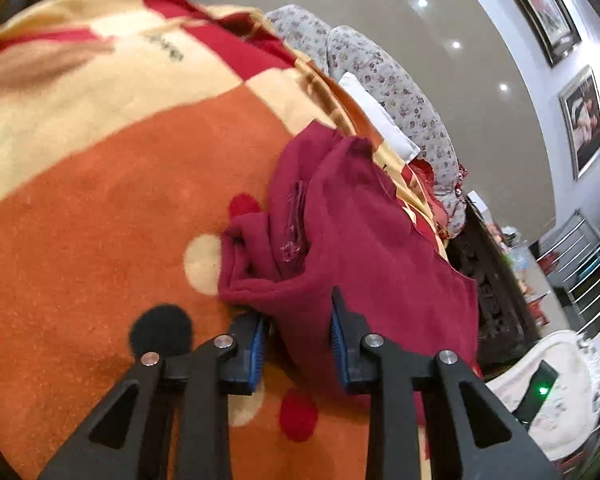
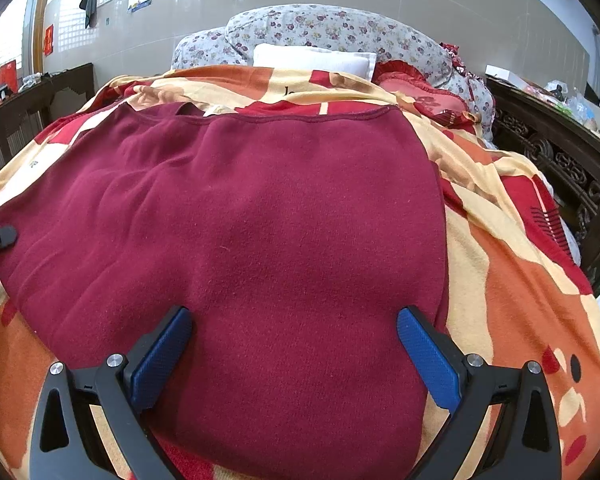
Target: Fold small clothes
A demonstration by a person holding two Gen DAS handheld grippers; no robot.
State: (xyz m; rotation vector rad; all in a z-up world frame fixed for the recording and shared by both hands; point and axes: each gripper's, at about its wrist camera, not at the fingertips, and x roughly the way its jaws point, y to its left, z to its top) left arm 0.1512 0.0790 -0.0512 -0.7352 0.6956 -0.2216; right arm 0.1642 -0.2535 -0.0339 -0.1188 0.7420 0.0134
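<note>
Left gripper looks clamped on a bunched edge of the maroon garment, though pad contact is unclear. Right gripper wide open, garment spread between and ahead of its fingers.

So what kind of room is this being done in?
Most likely a bedroom at home: the maroon garment lies on a patterned blanket spread over a bed, with a white pillow and floral bedding at its head, framed pictures on the wall.

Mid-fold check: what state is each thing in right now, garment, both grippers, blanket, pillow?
Maroon garment: spread on the blanket, left edge bunched.
Left gripper: jaws narrowed around the bunched edge; grip unclear.
Right gripper: open over the garment.
Blanket: spread under the garment.
White pillow: lying behind the blanket.
</note>
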